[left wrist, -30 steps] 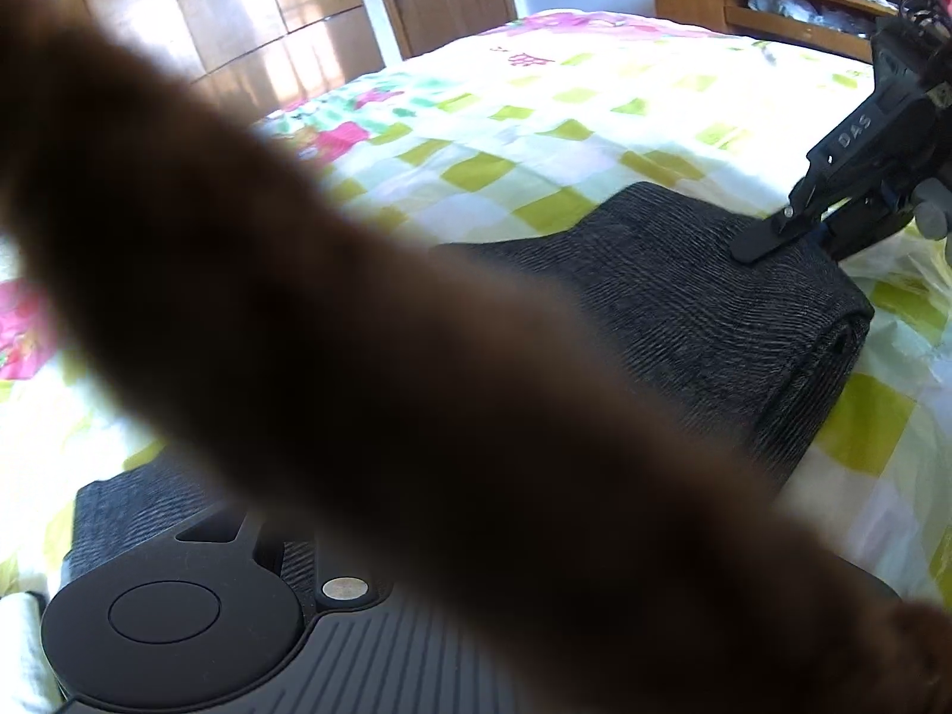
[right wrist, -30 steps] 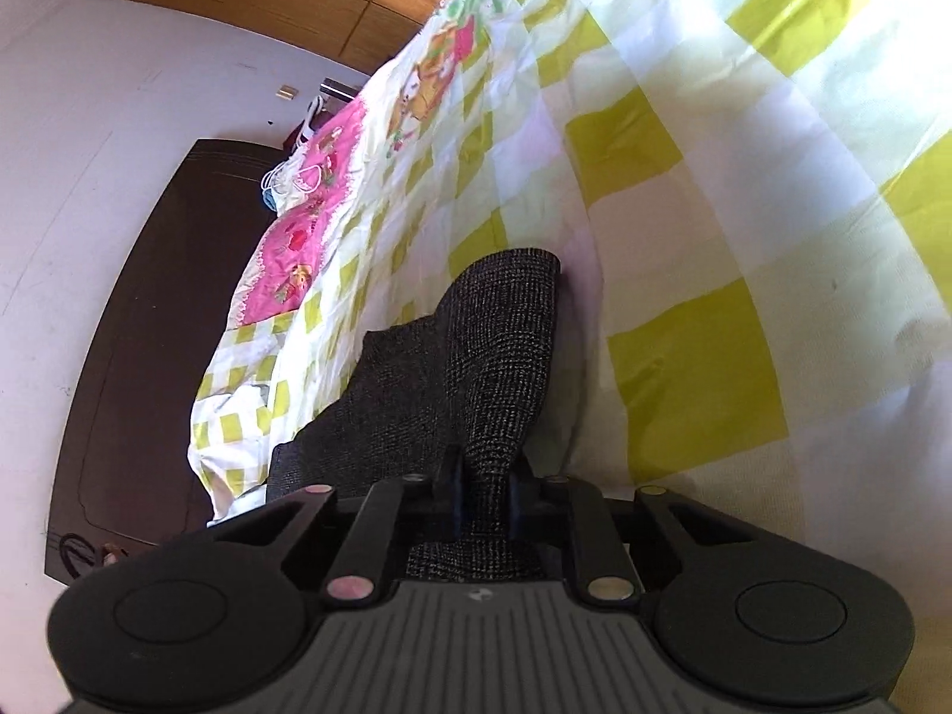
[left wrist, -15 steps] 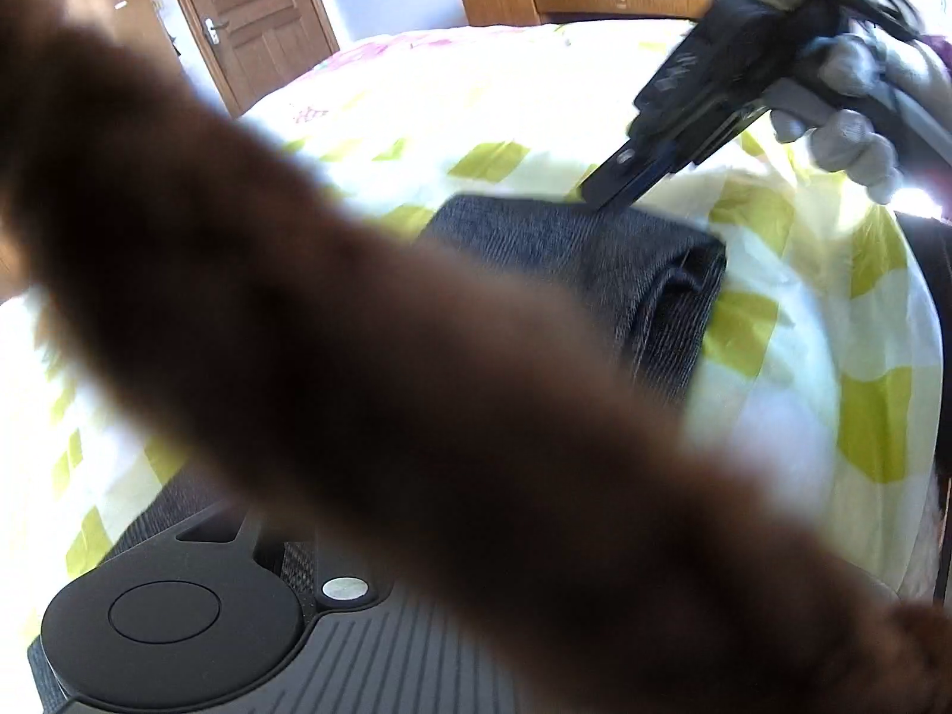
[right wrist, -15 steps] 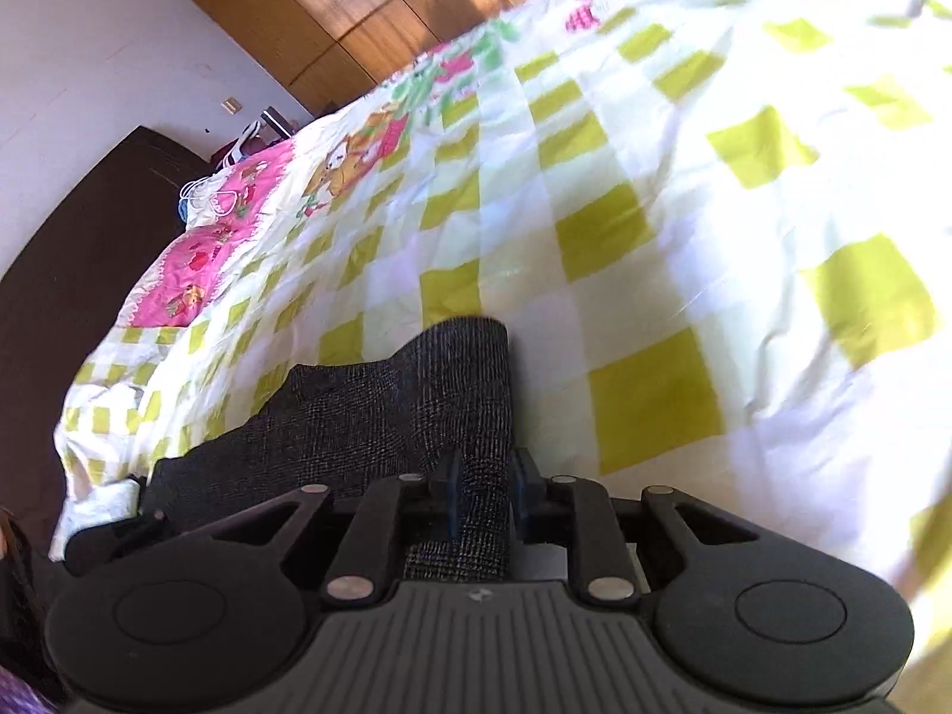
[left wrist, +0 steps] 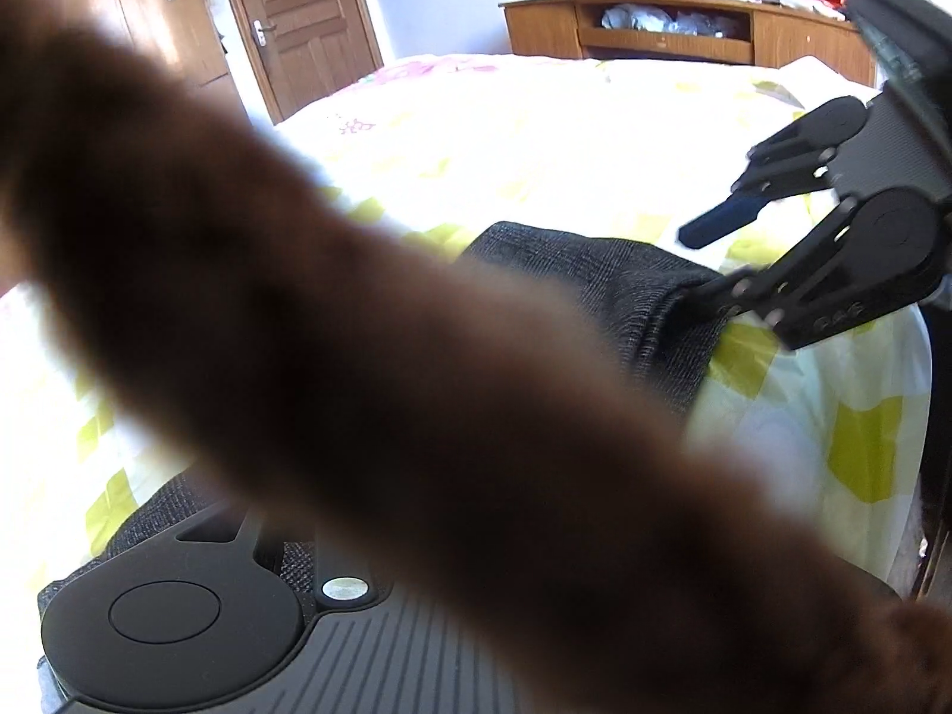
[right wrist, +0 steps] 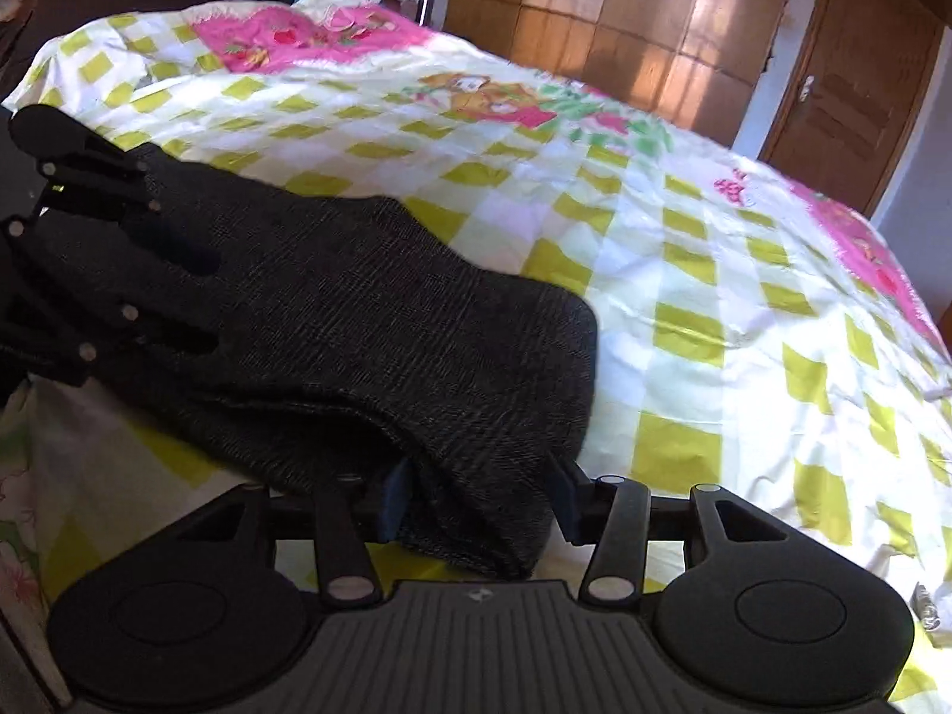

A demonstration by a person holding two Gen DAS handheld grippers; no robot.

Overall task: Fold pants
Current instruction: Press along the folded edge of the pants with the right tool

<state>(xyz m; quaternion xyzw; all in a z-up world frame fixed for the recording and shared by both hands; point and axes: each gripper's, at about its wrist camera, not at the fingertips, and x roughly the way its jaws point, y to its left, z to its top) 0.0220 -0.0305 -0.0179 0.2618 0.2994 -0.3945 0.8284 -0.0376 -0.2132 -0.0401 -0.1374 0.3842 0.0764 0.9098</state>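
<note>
The dark grey pants (right wrist: 369,321) lie folded in a thick pad on the bed. My right gripper (right wrist: 476,494) is at their near end and its jaws are opening. The fabric end sits between the blue pads (right wrist: 392,500), loose. In the left wrist view the right gripper (left wrist: 693,265) shows spread fingers at the pants (left wrist: 595,273), the upper finger clear above them. My left gripper (right wrist: 208,303) is shut on the pants' far-left end, with fabric bunched between its fingers. A blurred brown band (left wrist: 416,387) close to the lens hides the left fingertips.
The bed (right wrist: 714,273) has a yellow-green checked sheet with pink prints. Its edge drops off at the right (left wrist: 892,416). A wooden wardrobe (right wrist: 625,12) and door (right wrist: 845,89) stand behind. A wooden media cabinet (left wrist: 684,30) lines the far wall.
My right gripper rolled upright and its jaws spread from a tight pinch on the pants' end to wide apart. The left view swung a little sideways, its grip unchanged.
</note>
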